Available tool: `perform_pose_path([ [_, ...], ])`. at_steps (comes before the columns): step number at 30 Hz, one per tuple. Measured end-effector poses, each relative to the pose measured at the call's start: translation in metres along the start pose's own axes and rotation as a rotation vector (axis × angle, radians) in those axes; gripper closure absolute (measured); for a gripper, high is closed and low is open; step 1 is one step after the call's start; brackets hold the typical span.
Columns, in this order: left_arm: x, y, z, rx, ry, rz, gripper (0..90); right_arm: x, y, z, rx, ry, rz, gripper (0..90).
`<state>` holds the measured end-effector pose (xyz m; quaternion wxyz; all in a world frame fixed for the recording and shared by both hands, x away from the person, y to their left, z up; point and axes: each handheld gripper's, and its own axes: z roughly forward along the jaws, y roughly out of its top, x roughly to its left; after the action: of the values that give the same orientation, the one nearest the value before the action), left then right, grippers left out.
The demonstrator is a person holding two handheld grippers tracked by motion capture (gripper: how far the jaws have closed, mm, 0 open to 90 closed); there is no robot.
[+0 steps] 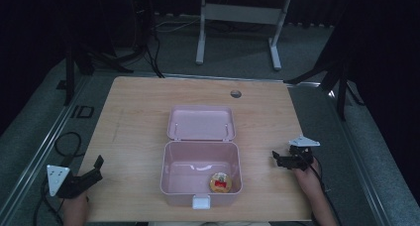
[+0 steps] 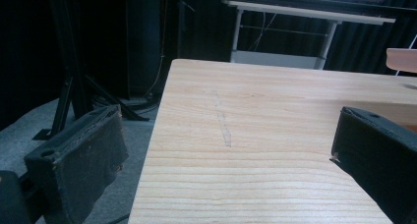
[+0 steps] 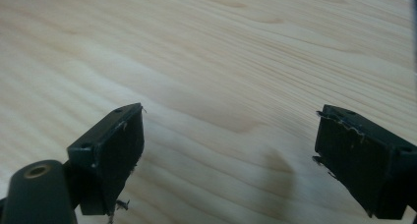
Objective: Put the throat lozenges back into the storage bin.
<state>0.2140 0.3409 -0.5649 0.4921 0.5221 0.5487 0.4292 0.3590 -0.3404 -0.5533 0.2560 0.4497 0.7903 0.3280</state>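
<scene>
Jaws wide apart, empty, on left gripper (image 1: 94, 169) and right gripper (image 1: 280, 159); parked either side of open pink box (image 1: 200, 179), probably leaving access.

left gripper (image 1: 97, 167) held low at the near left, jaws angled forward and toward the middle, spread wide with nothing between them; grey three-cornered plate at its rear, cable trailing off behind. left hand (image 1: 75, 206) wraps the handle, forearm entering from the bottom edge. right gripper (image 1: 278, 159) at the near right, jaws pointing leftward, also wide apart and empty. right hand (image 1: 303, 171) grips it from behind, forearm running to the bottom right.
</scene>
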Motion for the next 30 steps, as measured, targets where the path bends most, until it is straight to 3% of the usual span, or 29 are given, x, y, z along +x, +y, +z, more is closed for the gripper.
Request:
perform_pose_path([
  [3, 0.000, 0.000, 0.000, 0.000, 0.000, 0.001, 0.4, -0.007, -0.003, -0.003, -0.021, -0.027, 0.042, 11.0],
  [11, 0.000, 0.000, 0.000, 0.002, -0.001, 0.001, 0.4, -0.014, -0.012, -0.013, -0.125, -0.200, 0.139, 11.0],
  [13, 0.000, 0.000, 0.000, 0.001, -0.002, 0.000, 0.4, -0.017, -0.014, -0.015, -0.139, -0.225, 0.163, 11.0],
  [15, 0.000, 0.000, 0.000, 0.001, -0.002, 0.000, 0.4, -0.020, -0.015, -0.016, -0.145, -0.216, 0.204, 11.1],
  [19, 0.000, 0.000, 0.000, 0.002, -0.003, -0.001, 0.4, -0.019, -0.015, -0.016, -0.137, -0.275, 0.207, 11.1],
  [30, 0.001, 0.000, 0.000, -0.003, -0.003, -0.008, 0.4, -0.024, -0.016, -0.015, -0.135, -0.286, 0.252, 11.0],
])
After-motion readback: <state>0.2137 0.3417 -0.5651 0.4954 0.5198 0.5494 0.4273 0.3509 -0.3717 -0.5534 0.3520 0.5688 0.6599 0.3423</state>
